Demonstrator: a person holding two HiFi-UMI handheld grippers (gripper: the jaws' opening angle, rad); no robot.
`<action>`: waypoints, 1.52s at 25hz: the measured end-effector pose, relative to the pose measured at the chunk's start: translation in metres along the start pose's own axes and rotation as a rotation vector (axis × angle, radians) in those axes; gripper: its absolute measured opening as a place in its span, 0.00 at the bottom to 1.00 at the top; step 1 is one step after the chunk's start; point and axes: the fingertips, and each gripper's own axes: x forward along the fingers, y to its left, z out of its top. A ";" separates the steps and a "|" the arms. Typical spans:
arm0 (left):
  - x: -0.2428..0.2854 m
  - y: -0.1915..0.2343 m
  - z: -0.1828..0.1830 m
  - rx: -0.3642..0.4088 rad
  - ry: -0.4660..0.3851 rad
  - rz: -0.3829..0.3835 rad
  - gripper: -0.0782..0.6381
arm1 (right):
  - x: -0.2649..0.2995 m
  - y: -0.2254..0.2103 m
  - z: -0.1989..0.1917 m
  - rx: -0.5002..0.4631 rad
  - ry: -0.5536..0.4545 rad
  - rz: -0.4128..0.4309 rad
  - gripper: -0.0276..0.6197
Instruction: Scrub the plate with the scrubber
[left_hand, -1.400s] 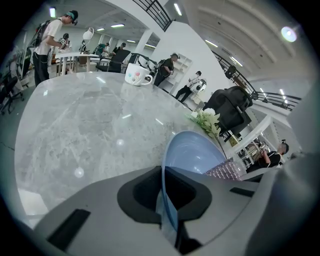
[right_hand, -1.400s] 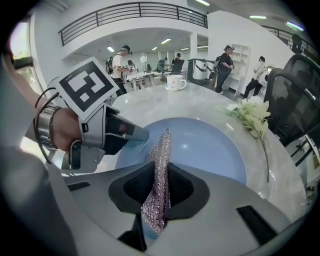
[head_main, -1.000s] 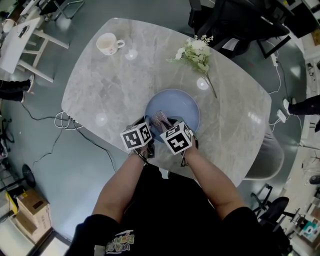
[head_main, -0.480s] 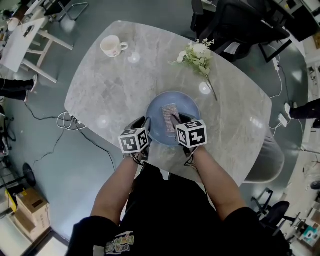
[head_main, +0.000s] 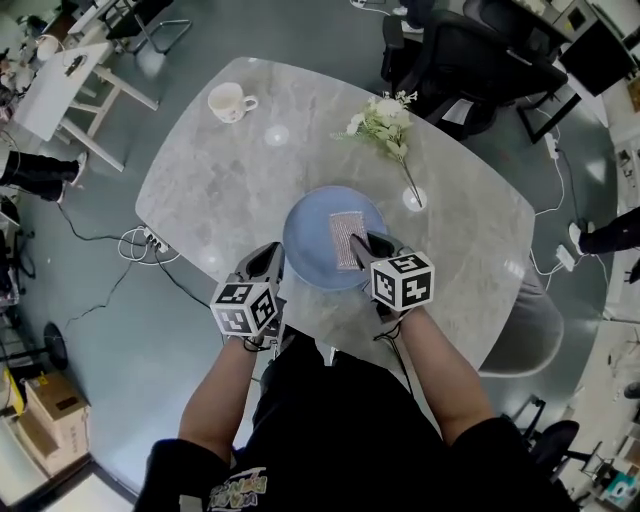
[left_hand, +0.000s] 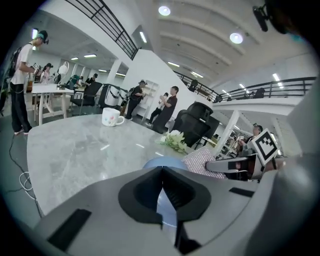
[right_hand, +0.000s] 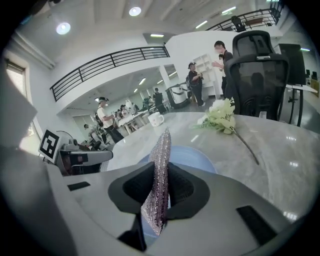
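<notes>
1. The right claw (head_main: 366, 246) is clenched on the silvery mesh scrubber (head_main: 346, 240), over the 3 o'clock side of the blue plate (head_main: 308, 245), perhaps lifted clear.
2. The left claw (head_main: 266, 262), just clenched shut and empty, is at the plate's 8 o'clock rim.
3. The plate lies near the counter's (head_main: 220, 170) 6 o'clock edge.

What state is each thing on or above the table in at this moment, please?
plate: lying flat on the table.
scrubber: held on edge over the plate.
right tool: shut on the scrubber.
left tool: shut with nothing between its jaws, which have just been closing.
cup: upright at the far corner.
flowers: lying on the table beyond the plate.
</notes>
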 end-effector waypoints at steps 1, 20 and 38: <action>-0.008 -0.010 0.000 0.024 -0.005 -0.015 0.13 | -0.009 0.002 0.000 -0.013 -0.008 0.011 0.16; -0.132 -0.122 -0.026 0.064 -0.118 -0.158 0.13 | -0.126 0.061 -0.038 -0.143 -0.064 0.143 0.16; -0.224 -0.102 -0.028 0.189 -0.133 -0.349 0.13 | -0.166 0.178 -0.067 -0.057 -0.244 -0.054 0.16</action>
